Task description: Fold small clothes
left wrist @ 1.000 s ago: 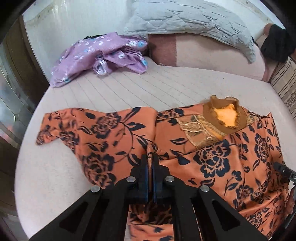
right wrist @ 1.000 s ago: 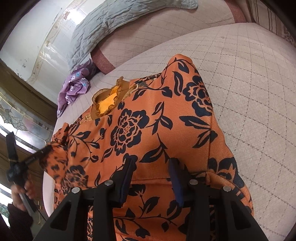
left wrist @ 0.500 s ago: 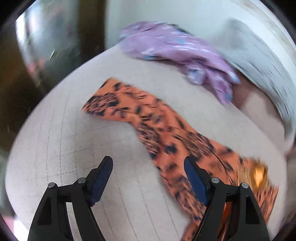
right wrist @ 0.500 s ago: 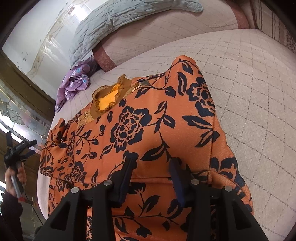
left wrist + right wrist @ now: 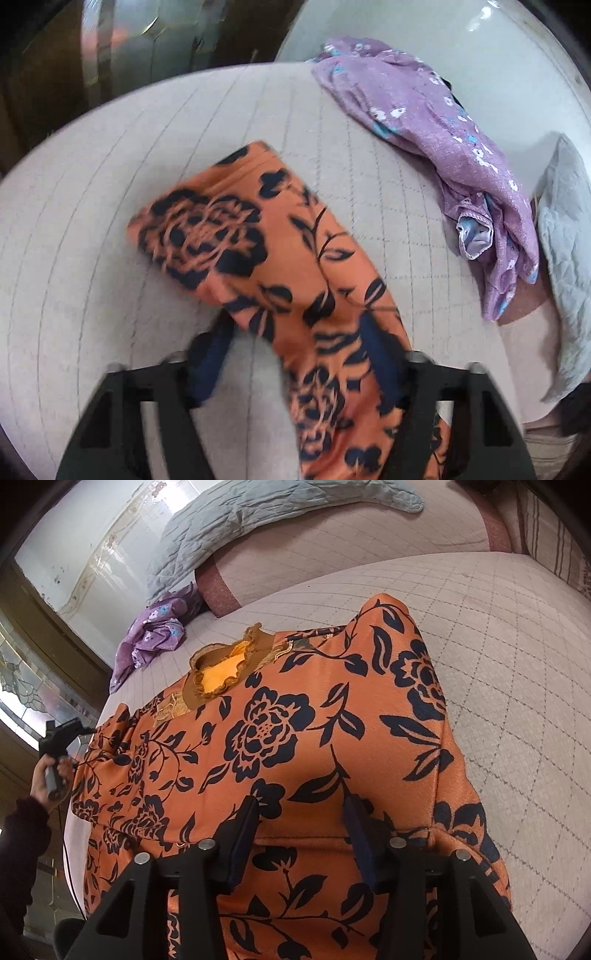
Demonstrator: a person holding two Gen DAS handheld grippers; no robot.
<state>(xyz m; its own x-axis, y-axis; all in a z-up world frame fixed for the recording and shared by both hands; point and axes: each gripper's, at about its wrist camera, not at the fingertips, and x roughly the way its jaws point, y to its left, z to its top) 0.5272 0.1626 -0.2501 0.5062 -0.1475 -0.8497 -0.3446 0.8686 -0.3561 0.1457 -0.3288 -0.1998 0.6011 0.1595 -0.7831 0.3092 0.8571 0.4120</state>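
The orange floral garment [image 5: 295, 738] was spread on the quilted bed [image 5: 517, 664], its collar seen only in the right wrist view, upper centre. Only the left wrist view showed its sleeve [image 5: 258, 240] between the half-open pads of the left claw [image 5: 295, 354], which had just been closing. The right claw [image 5: 301, 834], just opening, stood part-open over the cloth.

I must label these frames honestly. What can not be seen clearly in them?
- Left wrist view: orange floral garment is motion-blurred; whether the left gripper pinches the sleeve is unclear.
- Right wrist view: the garment's hem is cut off by the bottom edge, behind the right gripper.
- Purple garment: too small, crumpled.
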